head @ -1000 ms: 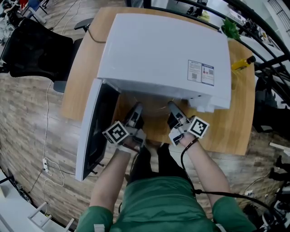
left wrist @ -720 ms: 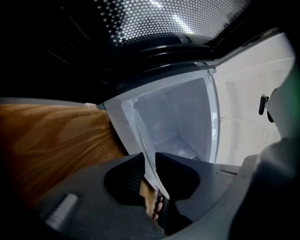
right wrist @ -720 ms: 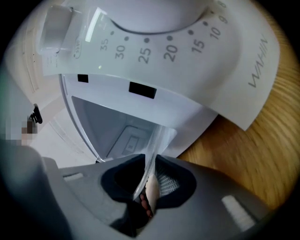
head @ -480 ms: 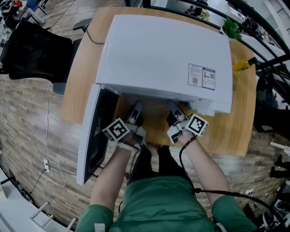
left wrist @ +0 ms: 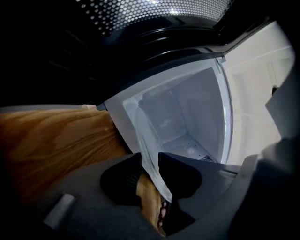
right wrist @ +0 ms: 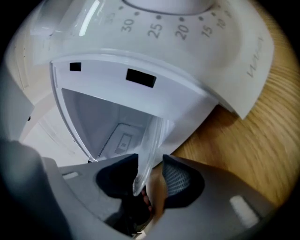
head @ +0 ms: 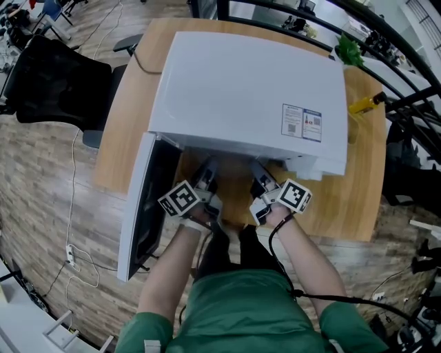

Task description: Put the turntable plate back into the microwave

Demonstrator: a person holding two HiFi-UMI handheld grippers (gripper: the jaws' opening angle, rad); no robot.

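- The microwave [head: 248, 83] fills most of the table [head: 114, 124]. Its door [head: 141, 214] swings open past the table's front left corner, so we work to the right of it.
- Our left gripper [head: 207, 174] is at the left side of the mouth with its jaws opening. The rim of the turntable plate [left wrist: 146, 136] stands between them, and wood shows through a gap beside it, so the pads do not clamp it.
- The turntable plate spans from one gripper to the other above the table's front edge. Its far part reaches into the white cavity [left wrist: 187, 117].
- It is thin clear glass with a smooth rounded rim, and it hardly shows from the head view.
- We judge this to be the release. It goes well if both sides let go together, only once the glass lies flat on its hub, and we then draw straight back. We cannot tell whether it is seated.
- Our right gripper [head: 258, 174] is at the right side of the mouth, below the timer dial [right wrist: 159, 14]. Its jaws are opening wide, with the rim between them standing off the meshed pad.
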